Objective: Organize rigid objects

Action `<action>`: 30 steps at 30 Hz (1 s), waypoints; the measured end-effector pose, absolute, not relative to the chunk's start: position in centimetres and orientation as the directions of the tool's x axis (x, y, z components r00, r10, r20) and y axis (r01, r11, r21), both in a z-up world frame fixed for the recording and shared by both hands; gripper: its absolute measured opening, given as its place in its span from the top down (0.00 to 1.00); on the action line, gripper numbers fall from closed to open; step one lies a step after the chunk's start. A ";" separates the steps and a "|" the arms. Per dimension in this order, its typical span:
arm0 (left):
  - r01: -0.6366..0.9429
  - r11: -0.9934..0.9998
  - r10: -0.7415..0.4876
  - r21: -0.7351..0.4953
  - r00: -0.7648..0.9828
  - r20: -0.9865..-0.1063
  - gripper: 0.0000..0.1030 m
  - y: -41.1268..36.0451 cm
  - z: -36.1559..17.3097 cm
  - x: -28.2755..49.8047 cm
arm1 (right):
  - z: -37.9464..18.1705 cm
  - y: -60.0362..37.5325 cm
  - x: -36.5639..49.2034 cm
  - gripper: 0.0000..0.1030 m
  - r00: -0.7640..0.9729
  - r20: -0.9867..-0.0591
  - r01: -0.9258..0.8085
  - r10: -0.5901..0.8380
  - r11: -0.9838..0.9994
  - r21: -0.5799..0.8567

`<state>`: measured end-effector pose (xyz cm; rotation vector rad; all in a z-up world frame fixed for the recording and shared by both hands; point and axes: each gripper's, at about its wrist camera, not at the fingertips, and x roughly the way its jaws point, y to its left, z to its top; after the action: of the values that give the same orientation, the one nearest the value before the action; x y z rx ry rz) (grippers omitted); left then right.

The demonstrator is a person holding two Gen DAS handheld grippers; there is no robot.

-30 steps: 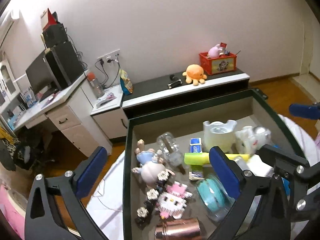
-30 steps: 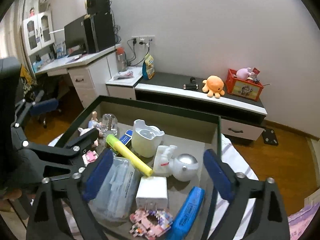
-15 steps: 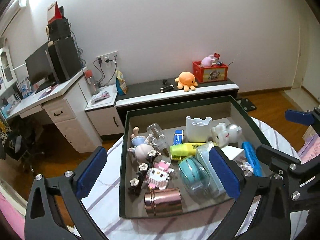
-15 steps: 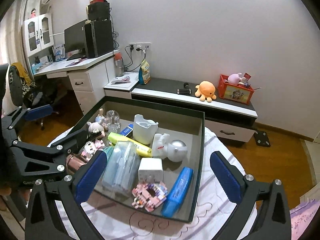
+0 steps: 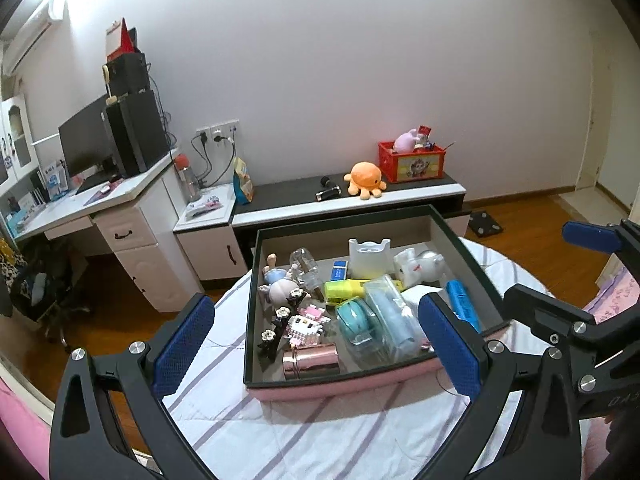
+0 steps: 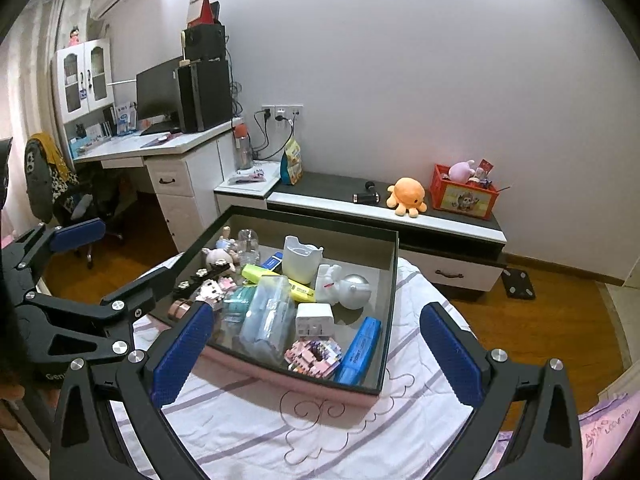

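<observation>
A pink box with a dark rim (image 5: 352,389) (image 6: 280,382) sits on a round table with a striped white cloth. It holds several small things: a white cup (image 5: 368,257), a yellow highlighter (image 5: 346,289), a blue marker (image 6: 360,350), a copper tin (image 5: 312,362), a clear pouch (image 6: 266,322), a pink block toy (image 6: 314,356) and figurines. My left gripper (image 5: 316,350) is open and empty, above the box's near edge. My right gripper (image 6: 316,354) is open and empty, above the box's near right corner.
The table's striped cloth (image 5: 304,436) spreads before the box. Behind stand a low cabinet (image 5: 348,200) with an orange plush octopus (image 5: 365,179) and a red crate (image 5: 412,162), and a white desk (image 5: 100,208) with a monitor. Wooden floor lies around.
Both grippers have pulled back and up from the box, so the whole box and table now show. Both stay open and empty.
</observation>
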<state>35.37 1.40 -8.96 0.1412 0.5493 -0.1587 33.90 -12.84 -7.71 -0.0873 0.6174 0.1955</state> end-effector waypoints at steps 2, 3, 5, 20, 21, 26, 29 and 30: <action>0.185 0.979 -0.117 0.084 0.851 -0.512 0.00 1.5 -8.3 34.2 | -7.3 -12.9 32.9 0.00 0.806 -0.572 -0.202 0.152 0.979 -0.026; 0.185 0.980 -0.122 0.079 0.857 -0.500 0.00 1.5 -7.9 33.3 | -7.1 -12.9 32.4 0.00 0.809 -0.568 -0.201 0.152 0.979 -0.024; 0.185 0.980 -0.130 0.071 0.868 -0.479 0.00 1.6 -7.2 32.1 | -6.6 -13.2 31.1 0.00 0.819 -0.553 -0.195 0.153 0.981 -0.017; 0.160 0.985 -0.146 0.063 0.972 -0.185 0.00 3.6 -0.7 16.4 | 0.1 -12.2 16.3 0.00 0.942 -0.301 -0.167 0.150 0.985 -0.031; 0.154 0.986 -0.143 0.059 0.977 -0.156 0.00 3.8 -0.4 14.8 | 0.4 -12.0 15.5 0.00 0.947 -0.283 -0.166 0.150 0.986 -0.033; 0.119 0.991 -0.113 0.065 0.990 -0.085 0.00 4.5 0.3 10.1 | 1.3 -11.4 10.7 0.00 0.966 -0.210 -0.161 0.150 0.986 -0.034; 0.101 0.990 -0.096 0.096 0.994 -0.052 0.00 4.6 0.6 7.6 | 1.6 -11.0 8.5 0.00 0.970 -0.186 -0.167 0.159 0.986 -0.028; 0.098 0.990 -0.093 0.102 0.994 -0.048 0.00 4.7 0.8 7.0 | 1.8 -10.9 8.0 0.00 0.970 -0.179 -0.169 0.162 0.985 -0.028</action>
<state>6.99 4.66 0.79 0.1045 0.0432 -0.0957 8.02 -10.92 1.76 -0.0433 0.1771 0.1673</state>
